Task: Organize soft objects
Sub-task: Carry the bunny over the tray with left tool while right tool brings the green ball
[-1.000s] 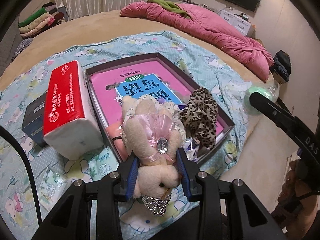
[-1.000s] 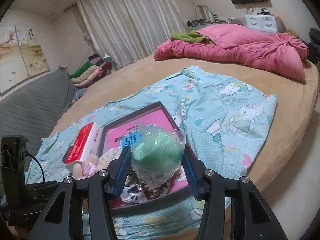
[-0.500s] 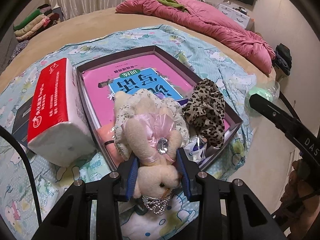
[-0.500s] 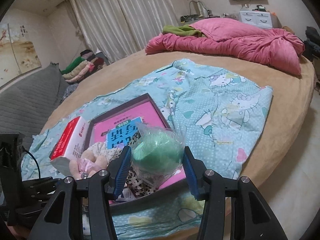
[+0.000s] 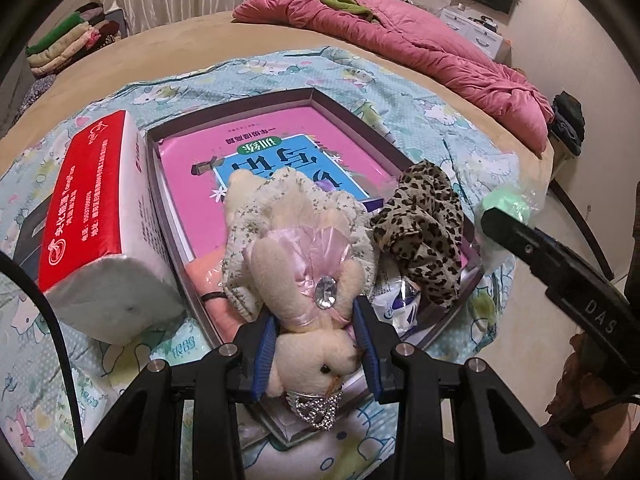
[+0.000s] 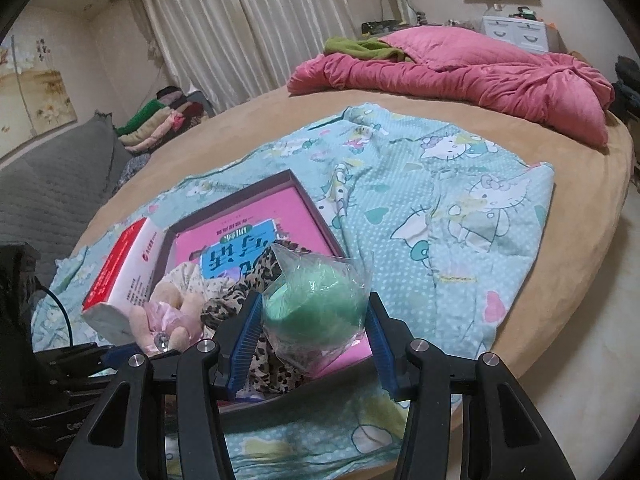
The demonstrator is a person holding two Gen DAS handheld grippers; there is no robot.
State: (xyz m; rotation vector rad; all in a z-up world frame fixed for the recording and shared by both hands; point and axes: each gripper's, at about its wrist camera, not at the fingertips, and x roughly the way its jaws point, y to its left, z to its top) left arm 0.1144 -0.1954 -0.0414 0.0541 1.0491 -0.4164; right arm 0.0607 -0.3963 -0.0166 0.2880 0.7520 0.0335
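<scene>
My left gripper (image 5: pixel 316 344) is shut on a cream plush bunny (image 5: pixel 296 264) with a pink bow and a gem, held over the near end of a dark shallow box (image 5: pixel 352 116). The box holds a pink book (image 5: pixel 256 152), a leopard-print scrunchie (image 5: pixel 420 224), a peach item and a small wrapped packet. My right gripper (image 6: pixel 312 344) is shut on a green ball in a clear plastic bag (image 6: pixel 316 304), held above the box's near right corner (image 6: pixel 280 400). The bunny (image 6: pixel 168 316) and the scrunchie (image 6: pixel 240 296) also show in the right wrist view.
A red and white tissue pack (image 5: pixel 92 208) lies left of the box, with a dark box (image 5: pixel 32 224) beyond it. All rest on a Hello Kitty cloth (image 6: pixel 440 200) on a round tan bed. A pink quilt (image 6: pixel 460 68) lies at the back.
Both grippers have moved forward and lower toward the box, each keeping hold of its object. The box looks larger and closer in both views.
</scene>
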